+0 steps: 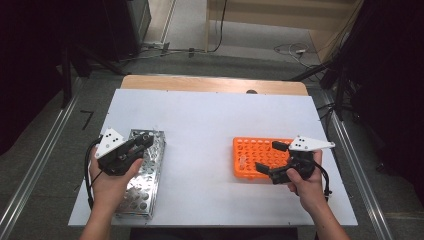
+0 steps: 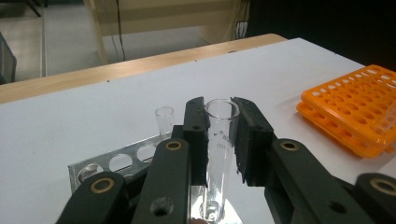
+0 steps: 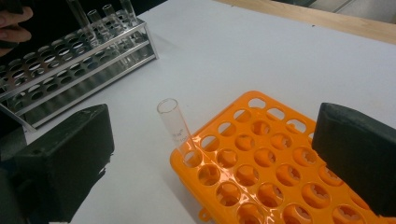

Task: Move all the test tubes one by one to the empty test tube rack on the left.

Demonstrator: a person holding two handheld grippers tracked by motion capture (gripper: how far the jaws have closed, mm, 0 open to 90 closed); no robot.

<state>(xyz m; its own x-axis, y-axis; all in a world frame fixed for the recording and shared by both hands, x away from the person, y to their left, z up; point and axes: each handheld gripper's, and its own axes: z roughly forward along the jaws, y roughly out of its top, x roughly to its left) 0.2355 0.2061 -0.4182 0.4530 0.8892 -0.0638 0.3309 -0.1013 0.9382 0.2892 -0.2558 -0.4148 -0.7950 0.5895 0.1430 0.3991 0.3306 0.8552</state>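
Between your left gripper's (image 2: pixel 219 122) black jaws stands a clear glass test tube (image 2: pixel 219 140), clamped near its open rim, its round bottom still down in a hole of the metal rack (image 1: pixel 142 175). Treat it as light, stiff and breakable, I would judge: smooth glass can slip in the pads, and a hard squeeze or a sideways pull against the hole could crack it. The hold just under the rim looks sensible; lifting straight up along the tube's own axis seems the safest line.

Just behind that tube, a second, shorter-looking tube (image 2: pixel 164 120) stands in the same rack, apart from the jaws. From your right gripper's view, about four tubes rise at the rack's far end (image 3: pixel 100 18), though they overlap and the exact count is hard to tell.

Across the white table (image 1: pixel 210 120), your right gripper (image 1: pixel 272 160) hangs over the orange plastic rack (image 1: pixel 252 155) with its jaws spread wide and nothing between them. One tube (image 3: pixel 176 128) already leans in a corner hole of that rack, near its edge.

So you have two racks, one metal and one orange; one tube in the orange rack; and several left in the metal one.
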